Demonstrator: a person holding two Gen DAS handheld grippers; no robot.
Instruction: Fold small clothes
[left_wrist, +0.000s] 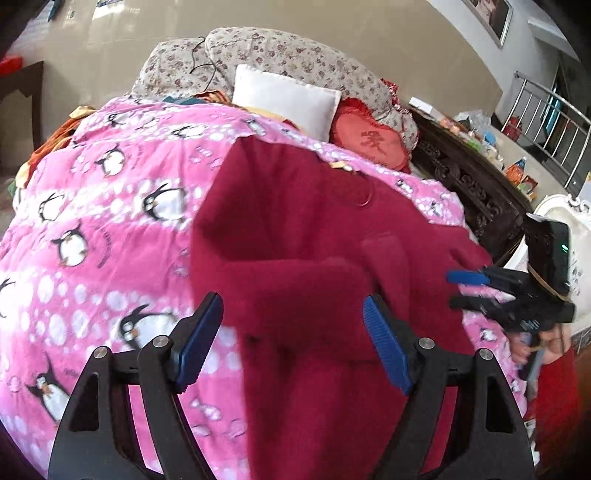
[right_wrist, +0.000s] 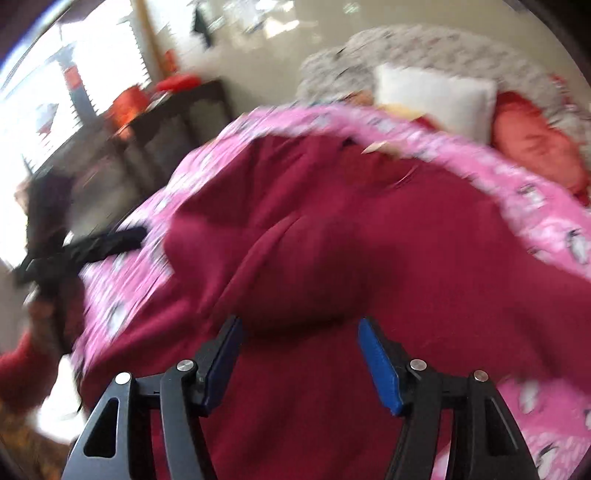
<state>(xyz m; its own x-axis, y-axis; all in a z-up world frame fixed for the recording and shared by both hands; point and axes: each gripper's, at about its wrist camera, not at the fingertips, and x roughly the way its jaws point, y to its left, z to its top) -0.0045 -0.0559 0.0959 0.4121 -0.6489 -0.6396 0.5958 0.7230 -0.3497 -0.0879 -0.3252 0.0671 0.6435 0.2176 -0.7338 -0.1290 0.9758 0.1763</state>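
A dark red sweater lies spread on a pink penguin quilt, with a sleeve folded across its body. Above its lower part my left gripper stands open, blue pads apart and nothing between them. In the same view my right gripper hovers at the sweater's right edge, held by a hand. The right wrist view is blurred: the sweater fills it, and my right gripper is open over a rounded fold of cloth. My left gripper shows there as a dark blur by the sweater's left edge.
A white pillow, a red heart cushion and floral bedding lie at the bed's head. A dark carved wooden chest with several small items stands to the right, a metal railing behind it. A dark cabinet stands left.
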